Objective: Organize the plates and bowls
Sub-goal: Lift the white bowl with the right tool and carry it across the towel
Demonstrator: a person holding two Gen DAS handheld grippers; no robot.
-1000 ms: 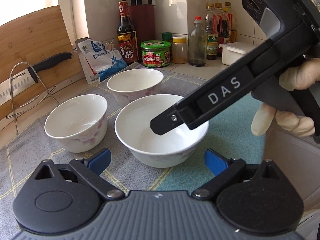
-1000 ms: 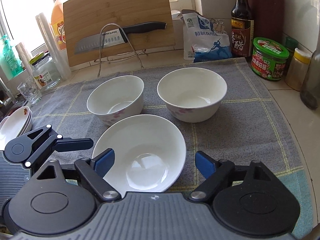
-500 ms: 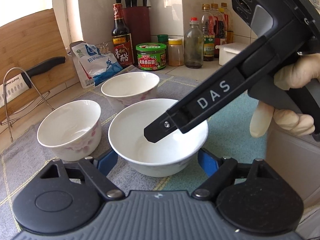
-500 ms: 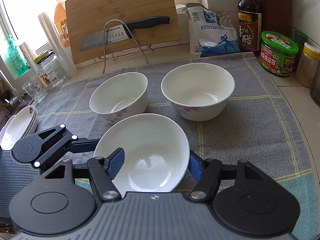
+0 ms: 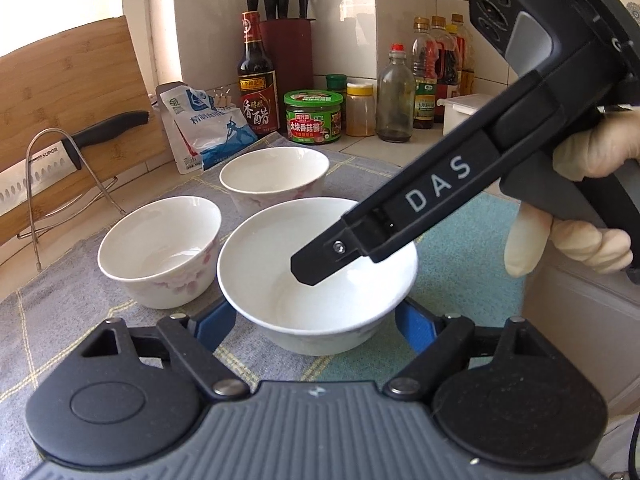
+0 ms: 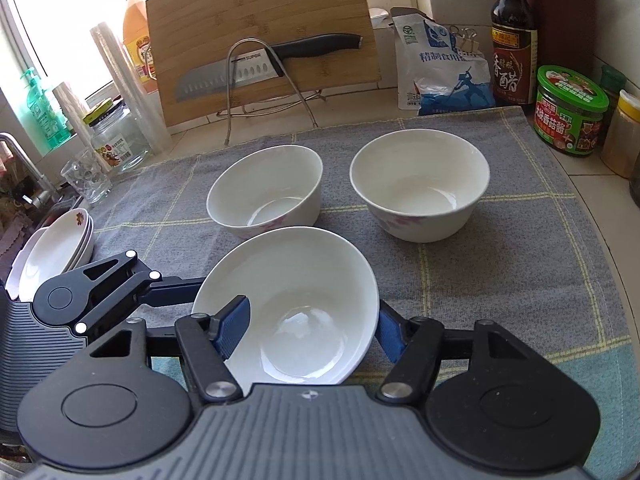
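Three white bowls stand on a grey checked cloth (image 6: 500, 260). My left gripper (image 5: 314, 326) is shut on the nearest bowl (image 5: 320, 304), its blue pads (image 5: 216, 324) pressing the bowl's lower sides. My right gripper (image 6: 312, 328) is shut on the same bowl (image 6: 304, 280): its left finger lies inside the bowl and its right finger outside the rim. In the left wrist view one finger of the right gripper (image 5: 312, 264) dips into the bowl and hides the other. Two smaller bowls (image 6: 268, 188) (image 6: 420, 184) sit untouched behind. A stack of small plates (image 6: 60, 248) rests at the cloth's left edge.
Along the back wall stand a cutting board (image 6: 260, 20), a knife (image 6: 248, 68) on a wire rack, a salt bag (image 6: 444, 76), a dark bottle (image 6: 512, 48) and a green-lidded jar (image 6: 568, 116). A glass jar (image 6: 116, 136) and a tumbler (image 6: 86, 176) stand at the left. A gloved hand (image 5: 580, 240) holds the right gripper.
Both grippers have closed in on the nearest bowl. The right gripper's left finger now sits inside it, and the left gripper's pads have come against its sides.
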